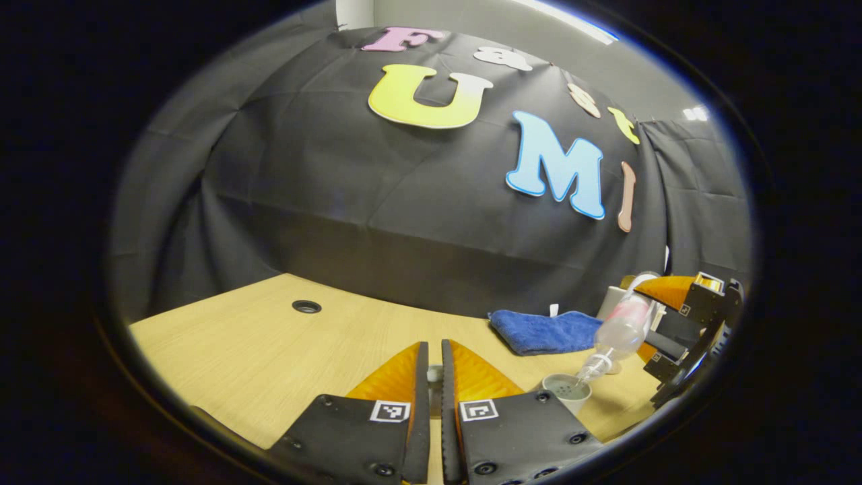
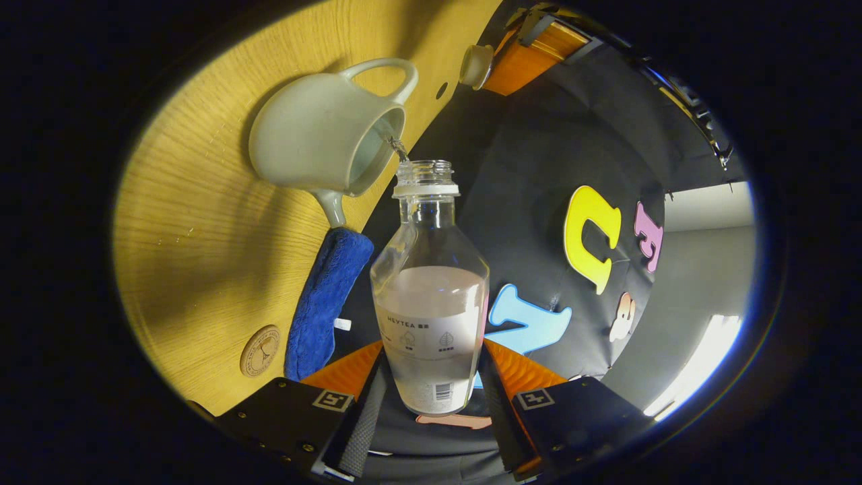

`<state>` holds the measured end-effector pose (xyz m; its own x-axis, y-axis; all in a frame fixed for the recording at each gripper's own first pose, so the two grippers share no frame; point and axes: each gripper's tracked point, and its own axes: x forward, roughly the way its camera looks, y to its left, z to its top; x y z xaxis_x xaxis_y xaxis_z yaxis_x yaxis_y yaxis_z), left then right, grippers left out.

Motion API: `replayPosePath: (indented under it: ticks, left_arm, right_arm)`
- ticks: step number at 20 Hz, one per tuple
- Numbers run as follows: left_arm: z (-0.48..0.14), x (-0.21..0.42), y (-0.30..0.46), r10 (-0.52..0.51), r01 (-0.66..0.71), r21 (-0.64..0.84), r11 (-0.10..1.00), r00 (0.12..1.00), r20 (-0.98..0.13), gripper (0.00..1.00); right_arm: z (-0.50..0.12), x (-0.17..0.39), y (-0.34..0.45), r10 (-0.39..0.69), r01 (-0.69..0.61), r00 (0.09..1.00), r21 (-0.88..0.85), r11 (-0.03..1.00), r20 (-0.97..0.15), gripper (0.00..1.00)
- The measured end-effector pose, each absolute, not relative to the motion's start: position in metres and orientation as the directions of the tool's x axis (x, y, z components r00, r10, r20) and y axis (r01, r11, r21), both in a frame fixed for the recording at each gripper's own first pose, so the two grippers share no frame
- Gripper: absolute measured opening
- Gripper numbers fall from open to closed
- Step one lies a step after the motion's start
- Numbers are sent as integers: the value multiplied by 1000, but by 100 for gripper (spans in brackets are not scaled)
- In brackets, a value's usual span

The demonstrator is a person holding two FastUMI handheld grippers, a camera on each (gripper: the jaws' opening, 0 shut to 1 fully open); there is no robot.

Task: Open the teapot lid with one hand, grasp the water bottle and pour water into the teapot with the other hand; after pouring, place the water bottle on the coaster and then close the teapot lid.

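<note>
Bottle (image 2: 431, 296) mouth above teapot (image 2: 323, 145), cloth (image 2: 323, 303) beside.

Left gripper view: we look low and level across the pale wooden table (image 1: 256, 350) toward the booth wall.
Right gripper view: we sit rolled sideways, close above it.
Shared: grey-green ceramic teapot (image 1: 567, 391) (image 2: 323, 145), folded blue cloth (image 1: 542, 331) (image 2: 322, 303).

Teapot (image 1: 564, 391) body hidden behind left gripper (image 1: 434, 367) fingers
</note>
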<state>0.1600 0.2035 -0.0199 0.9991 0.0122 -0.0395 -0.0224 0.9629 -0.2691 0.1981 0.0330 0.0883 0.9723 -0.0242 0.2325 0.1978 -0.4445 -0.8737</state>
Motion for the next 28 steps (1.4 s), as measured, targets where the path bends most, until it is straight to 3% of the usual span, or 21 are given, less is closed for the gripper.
replayPosePath:
  ticks: [6,17,23,24,28]
  left_arm:
    - [-20,161,207,14,-24,-288,957,999,-38,17]
    - [-21,160,210,15,-25,-316,948,999,-34,17]
    - [-21,161,209,13,-24,-312,950,999,-37,17]
    - [-21,160,208,13,-23,-312,950,999,-37,13]
    - [-21,160,209,12,-23,-311,950,999,-37,13]
  right_arm:
    - [105,199,45,49,245,963,-785,-569,266,73]
    - [114,200,59,123,290,953,-716,-635,276,73]
    - [112,199,60,127,287,955,-713,-640,270,73]
    - [112,200,59,125,284,955,-715,-638,268,73]
    - [98,200,45,76,232,970,-799,-554,229,73]
